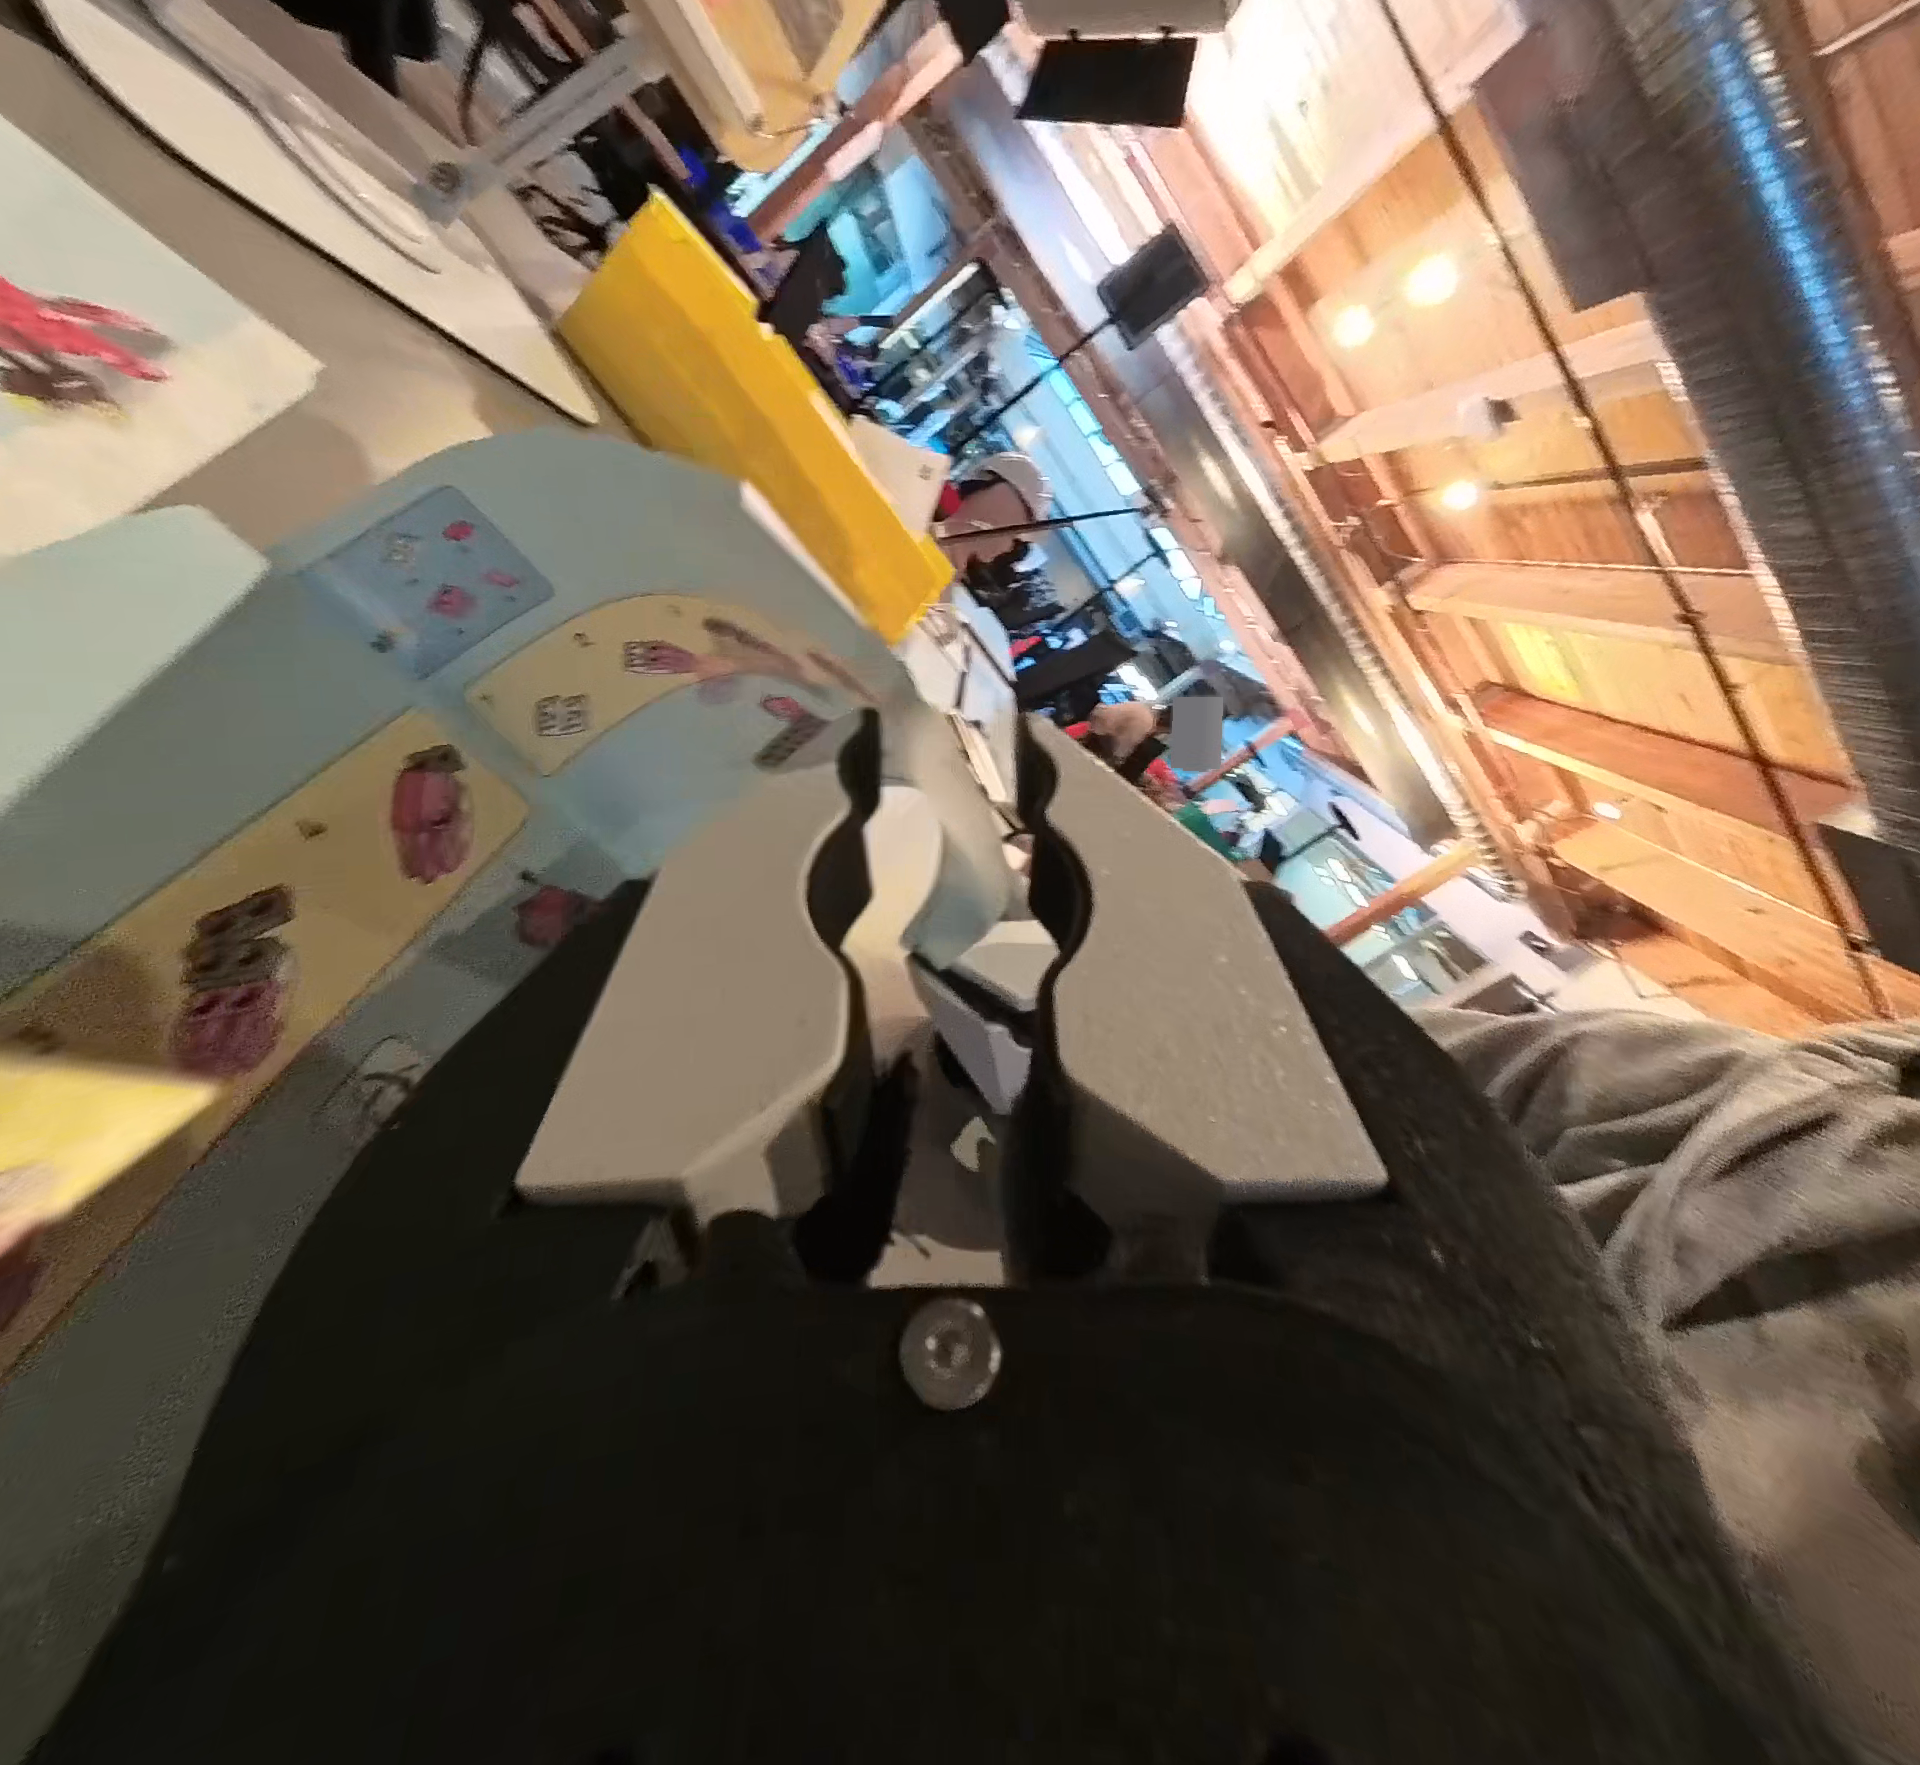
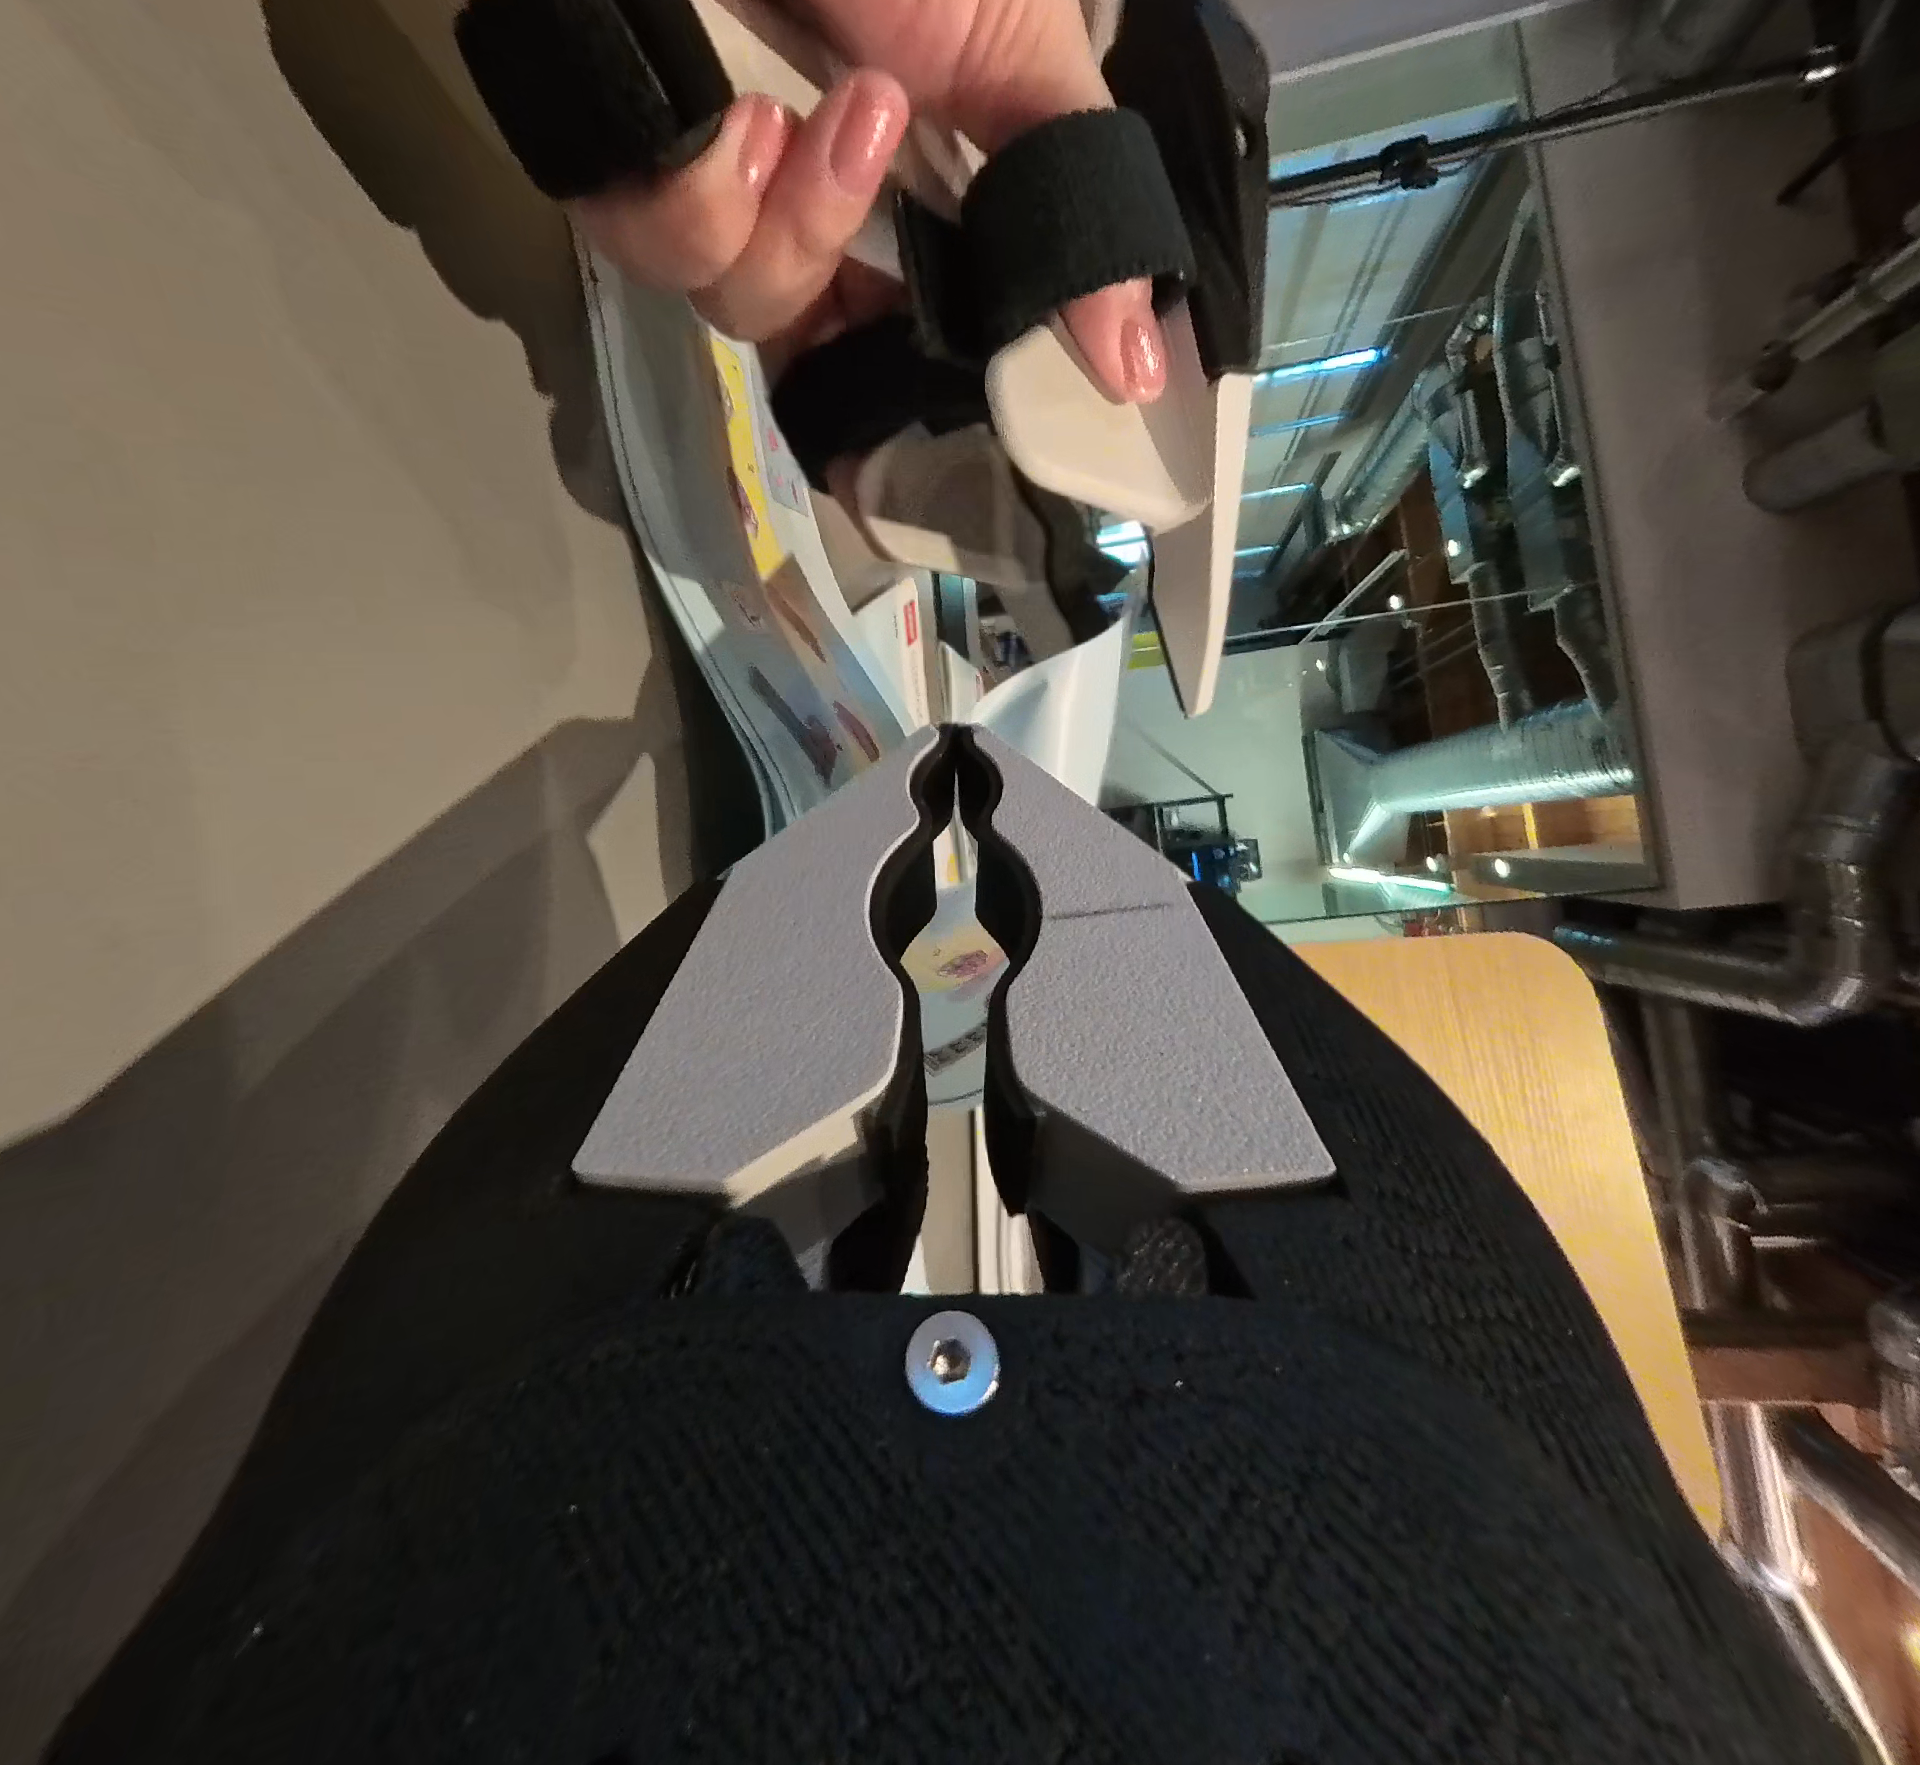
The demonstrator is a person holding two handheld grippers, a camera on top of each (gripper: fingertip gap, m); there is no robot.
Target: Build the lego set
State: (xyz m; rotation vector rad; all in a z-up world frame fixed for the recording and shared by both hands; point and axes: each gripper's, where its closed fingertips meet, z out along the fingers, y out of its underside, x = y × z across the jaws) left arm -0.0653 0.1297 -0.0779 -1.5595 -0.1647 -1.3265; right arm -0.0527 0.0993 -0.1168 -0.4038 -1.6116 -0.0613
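Note:
The lego instruction booklet (image 1: 343, 676) lies open on the beige table, pale blue with yellow panels and pictures of pink and dark bricks. One page (image 1: 935, 863) curls up between the fingers of my left gripper (image 1: 951, 728), which is open. The booklet also shows in the right wrist view (image 2: 790, 635). My right gripper (image 2: 951, 741) has its tips pressed together at the edge of a white curled page (image 2: 1049, 676), apparently pinching it. A hand (image 2: 883, 32) holds the left gripper just beyond, one finger (image 2: 1205, 572) pointing down over the page. No loose bricks show.
A yellow bin (image 1: 748, 427) stands past the booklet. A white rounded board (image 1: 312, 157) and a sheet with a red picture (image 1: 104, 344) lie on the table (image 2: 260, 468). A grey sleeve (image 1: 1662, 1248) is at the right. A wooden tabletop (image 2: 1507, 1144) lies farther off.

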